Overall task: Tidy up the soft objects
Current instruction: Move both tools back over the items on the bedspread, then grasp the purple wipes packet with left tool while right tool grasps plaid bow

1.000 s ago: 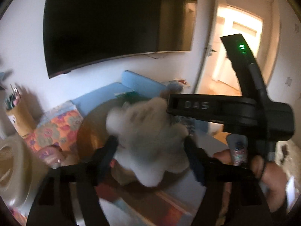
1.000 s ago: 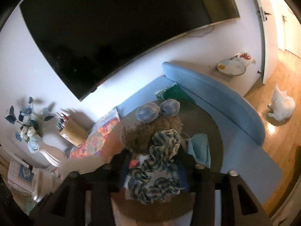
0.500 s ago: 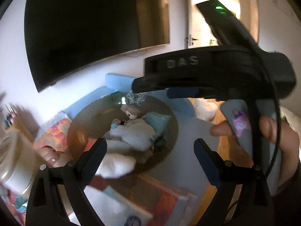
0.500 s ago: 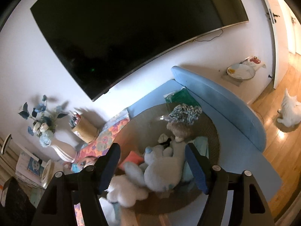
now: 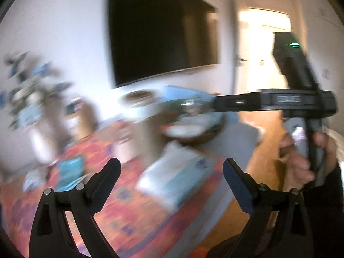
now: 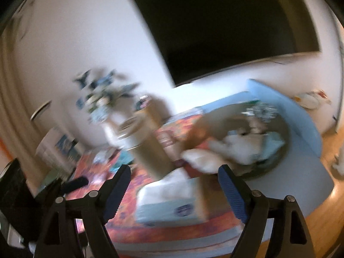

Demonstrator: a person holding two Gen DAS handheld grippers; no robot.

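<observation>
While both tongs sit empty:
step: between picks
left tongs: opening wide, empty
right tongs: opening, empty
plush toys: in round basket
next: likely find another soft item

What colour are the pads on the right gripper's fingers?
Dark blue, on black fingers. It shows best in the right wrist view.

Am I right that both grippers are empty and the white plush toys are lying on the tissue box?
Not quite. Both the left gripper and right gripper are empty, jaws opening, but the right wrist view shows the white plush toys in the round basket, beyond the tissue box.
</observation>
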